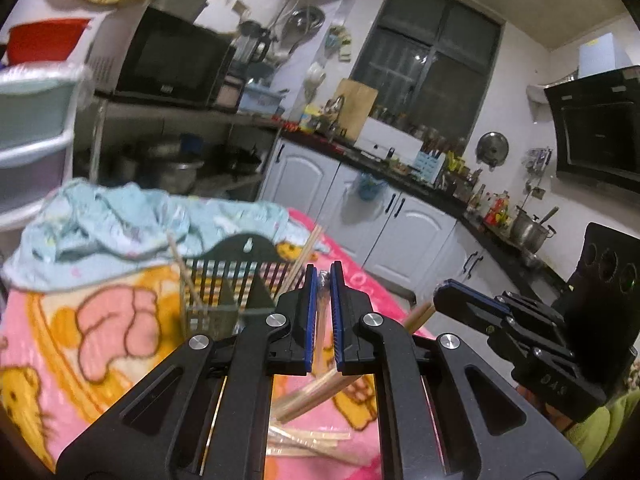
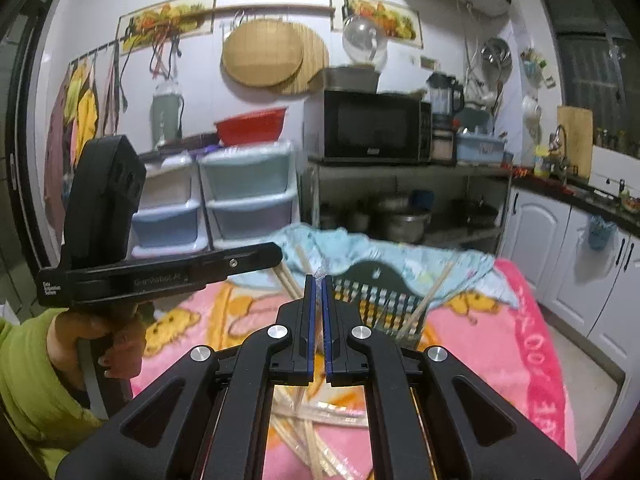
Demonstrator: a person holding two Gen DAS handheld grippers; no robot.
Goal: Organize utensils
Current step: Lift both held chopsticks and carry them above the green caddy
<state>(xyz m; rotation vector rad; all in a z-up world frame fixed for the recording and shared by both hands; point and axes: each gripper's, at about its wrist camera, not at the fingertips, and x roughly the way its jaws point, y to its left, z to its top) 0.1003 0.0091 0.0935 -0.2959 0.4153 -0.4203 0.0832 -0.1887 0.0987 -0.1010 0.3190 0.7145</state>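
A black slotted utensil holder (image 1: pixel 236 276) stands on the pink cartoon blanket (image 1: pixel 100 340) with a few chopsticks (image 1: pixel 304 258) leaning in it; it also shows in the right wrist view (image 2: pixel 376 296). My left gripper (image 1: pixel 324 280) is shut on a wrapped pair of chopsticks (image 1: pixel 316 390) that hangs down between the pads. My right gripper (image 2: pixel 317 282) is shut on a clear plastic wrapper (image 2: pixel 319 276), and it also shows at the right of the left wrist view (image 1: pixel 452 300). More wrapped chopsticks (image 2: pixel 316 432) lie loose on the blanket below both grippers.
A crumpled light-blue cloth (image 1: pixel 120 224) lies behind the holder. Plastic drawer units (image 2: pixel 224 200) and a microwave (image 2: pixel 372 128) on a metal shelf stand beyond. White kitchen cabinets (image 1: pixel 400 208) with a cluttered dark counter run along the right.
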